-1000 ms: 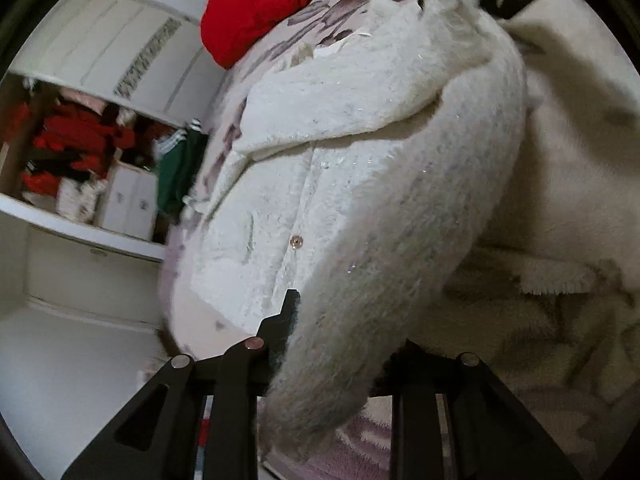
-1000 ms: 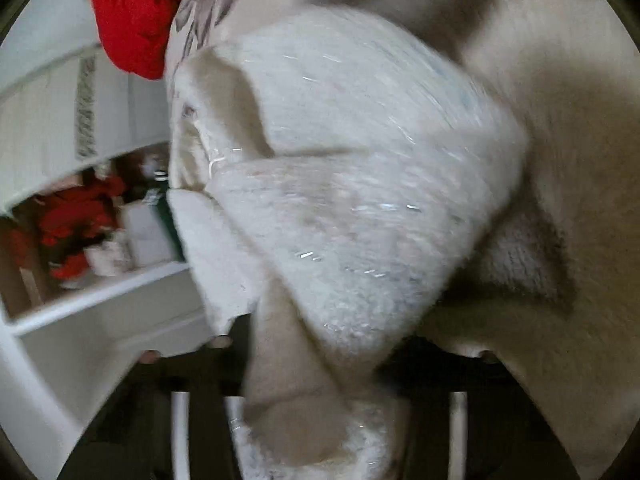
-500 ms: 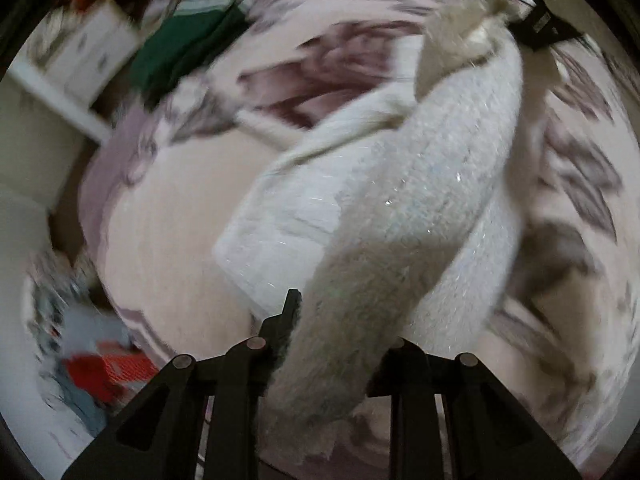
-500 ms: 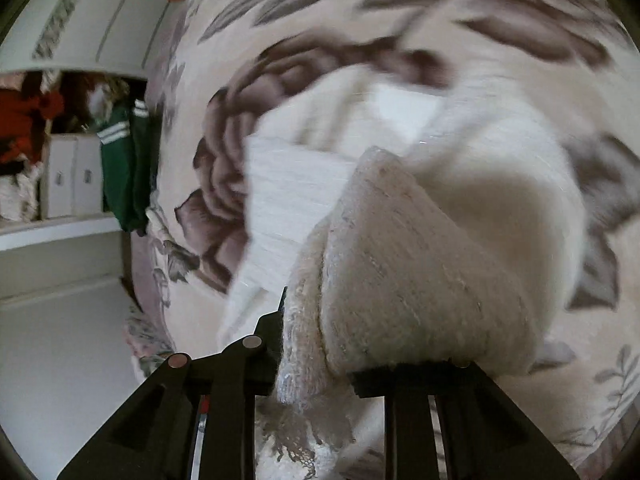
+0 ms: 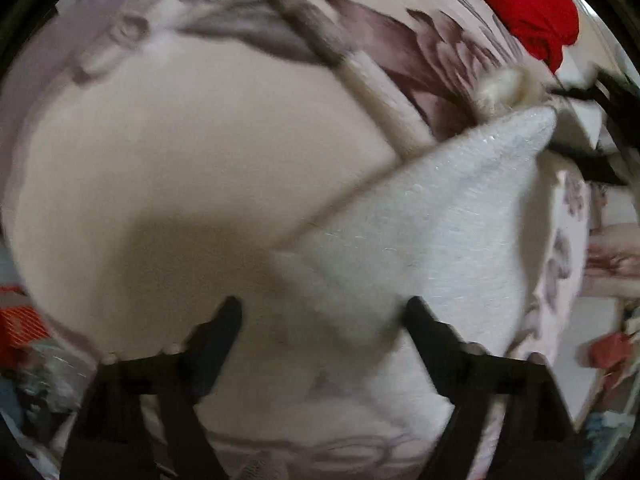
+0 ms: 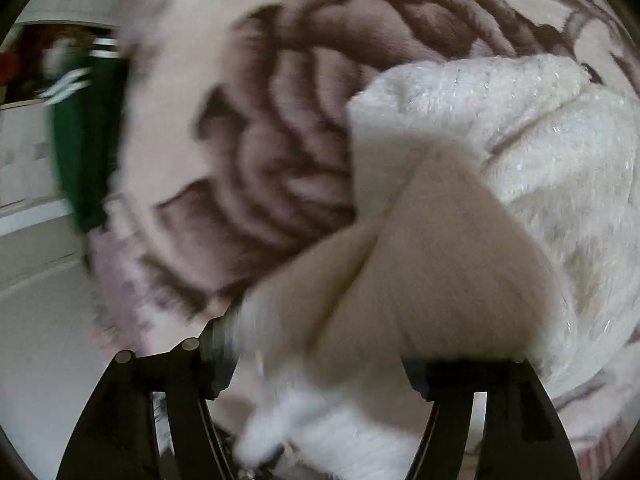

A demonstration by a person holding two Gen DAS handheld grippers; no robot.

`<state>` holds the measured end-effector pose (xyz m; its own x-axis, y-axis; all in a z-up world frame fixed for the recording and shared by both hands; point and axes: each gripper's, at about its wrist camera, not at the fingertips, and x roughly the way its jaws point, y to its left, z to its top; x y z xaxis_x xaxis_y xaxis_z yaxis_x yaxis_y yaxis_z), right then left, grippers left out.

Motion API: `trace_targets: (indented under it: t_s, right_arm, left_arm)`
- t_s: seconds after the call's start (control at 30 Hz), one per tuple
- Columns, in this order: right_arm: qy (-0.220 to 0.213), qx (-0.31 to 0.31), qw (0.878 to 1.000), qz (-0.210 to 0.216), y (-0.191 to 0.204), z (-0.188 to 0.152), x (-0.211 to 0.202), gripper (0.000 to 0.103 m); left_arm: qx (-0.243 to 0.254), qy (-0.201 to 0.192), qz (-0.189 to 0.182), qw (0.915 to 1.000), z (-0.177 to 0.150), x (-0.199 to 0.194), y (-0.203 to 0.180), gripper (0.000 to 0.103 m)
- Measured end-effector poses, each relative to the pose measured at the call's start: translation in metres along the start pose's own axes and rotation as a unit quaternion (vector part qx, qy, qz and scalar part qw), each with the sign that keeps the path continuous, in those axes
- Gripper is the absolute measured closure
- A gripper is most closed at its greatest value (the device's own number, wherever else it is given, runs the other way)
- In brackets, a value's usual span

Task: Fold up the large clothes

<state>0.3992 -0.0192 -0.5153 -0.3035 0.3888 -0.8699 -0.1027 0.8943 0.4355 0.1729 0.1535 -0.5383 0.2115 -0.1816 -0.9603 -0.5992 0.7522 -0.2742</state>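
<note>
Where both clamped before, left fingers [image 5: 322,312] and right fingers [image 6: 316,344] now apart, fluffy white garment [image 5: 432,232] released.

Bare blanket [image 5: 160,168] left, sweater [image 5: 432,240] blocks right (blurry)

White fleece on a rose-print bed

The fuzzy garment [image 6: 540,128] is creamy white with glinting threads; the bed cover [image 6: 260,140] is pale pink with mauve-brown roses; red cloth [image 5: 524,4] far right.

Both tools [image 5: 320,316] [image 6: 320,344]: matte black fingers w/ round silver screws [image 6: 190,344].
</note>
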Motion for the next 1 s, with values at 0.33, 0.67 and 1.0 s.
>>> trace_targets:
  t_s: [0.33,0.67,1.0]
  right_arm:
    - [0.013,0.157,0.984,0.079,-0.144,-0.205,0.032,0.032]
    - [-0.003,0.23,0.966,0.12,-0.169,-0.301,0.104,0.083]
    - [0.0,0.184,0.98,0.072,-0.179,-0.303,0.08,0.085]
  left_arm:
    - [0.05,0.005,-0.042,0.9979,0.034,0.021,-0.005,0.036]
    - [0.003,-0.026,-0.069,0.9973,-0.008,-0.016,-0.024,0.084]
    - [-0.061,0.032,-0.122,0.9901,-0.012,0.055,0.008,0.077]
